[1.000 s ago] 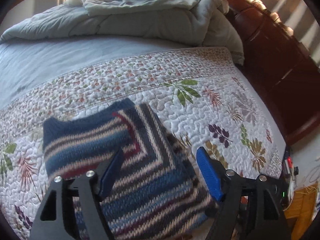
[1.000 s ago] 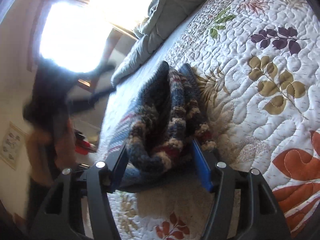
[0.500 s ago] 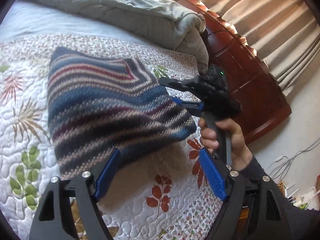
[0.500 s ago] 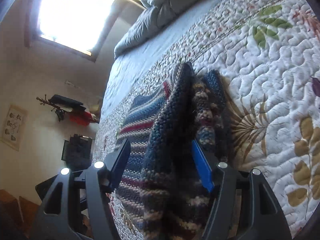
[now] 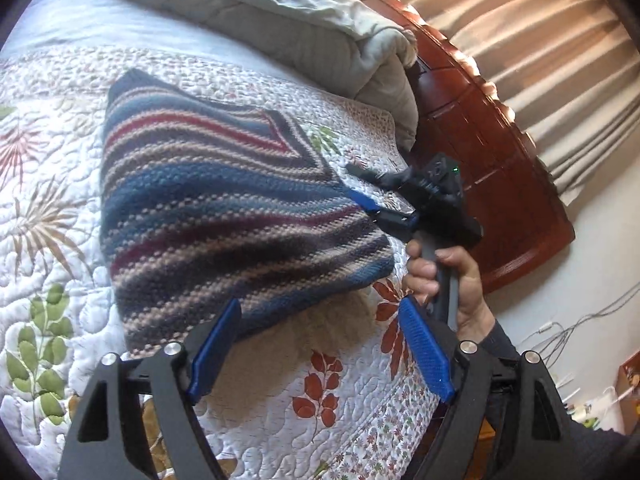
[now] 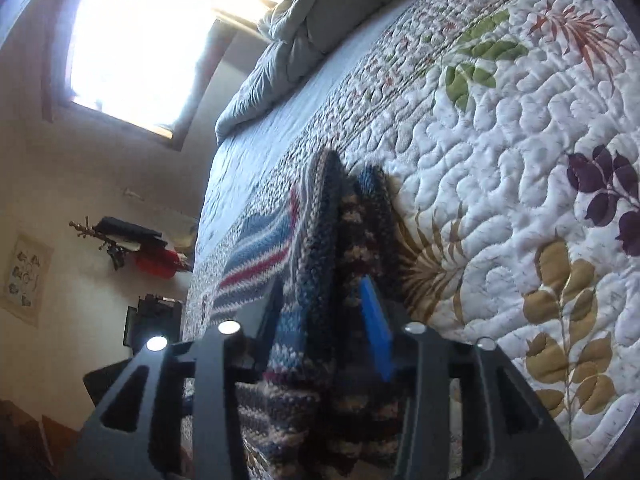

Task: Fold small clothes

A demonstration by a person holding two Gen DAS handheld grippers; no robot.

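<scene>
A folded striped knit sweater, blue, red and beige, lies on the quilted bedspread. My left gripper is open and empty, just in front of the sweater's near edge. My right gripper is shut on the sweater's folded layers at its right edge. It also shows in the left wrist view, held by a hand, its blue finger against the knit.
A rumpled grey duvet lies at the head of the bed. A dark wooden headboard and beige curtains stand to the right. Cables lie on the floor. A bright window is on the wall.
My right gripper has closed on the sweater's edge layers. My left gripper has pulled back from the sweater and stayed open.
</scene>
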